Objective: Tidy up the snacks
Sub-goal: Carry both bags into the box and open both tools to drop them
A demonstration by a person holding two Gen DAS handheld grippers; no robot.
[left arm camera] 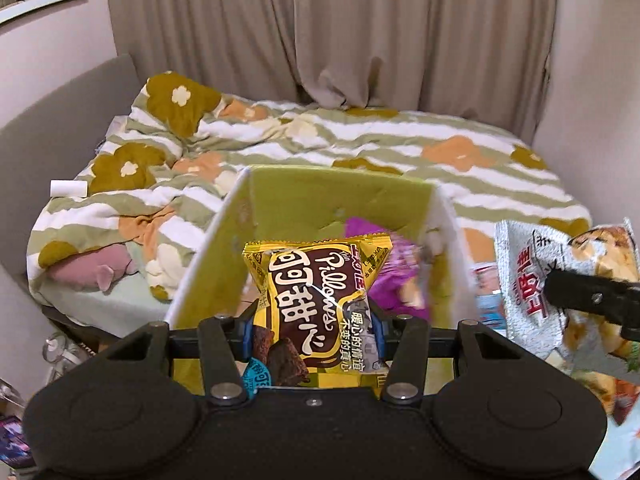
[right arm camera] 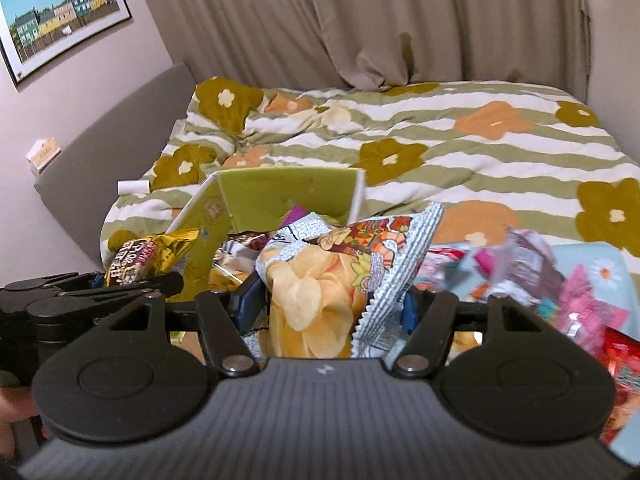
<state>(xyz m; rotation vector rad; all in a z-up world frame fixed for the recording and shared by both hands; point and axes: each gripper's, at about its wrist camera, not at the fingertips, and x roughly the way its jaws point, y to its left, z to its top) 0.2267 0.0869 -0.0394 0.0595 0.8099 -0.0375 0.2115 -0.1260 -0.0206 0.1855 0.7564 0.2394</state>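
My left gripper [left arm camera: 312, 322] is shut on a yellow and brown Pillows cocoa snack bag [left arm camera: 316, 292], held upright in front of an open green box [left arm camera: 340, 196]. A purple packet [left arm camera: 394, 280] lies inside that box. My right gripper [right arm camera: 332, 304] is shut on a silver potato chip bag [right arm camera: 320, 280], held just to the right of the box [right arm camera: 288, 192]. In the left wrist view the chip bag [left arm camera: 524, 276] and the right gripper [left arm camera: 592, 300] hang at the right edge. In the right wrist view the left gripper [right arm camera: 120, 284] with the Pillows bag [right arm camera: 148, 254] shows at the left.
A pile of pink, red and silver snack packets [right arm camera: 560, 284] lies on a pale blue surface [right arm camera: 600, 256] to the right. Behind the box spreads a bed with a striped flowered duvet [left arm camera: 360, 140], a grey headboard [right arm camera: 120, 128] and beige curtains [left arm camera: 340, 28]. A pink plush [left arm camera: 96, 268] lies at the bed's left.
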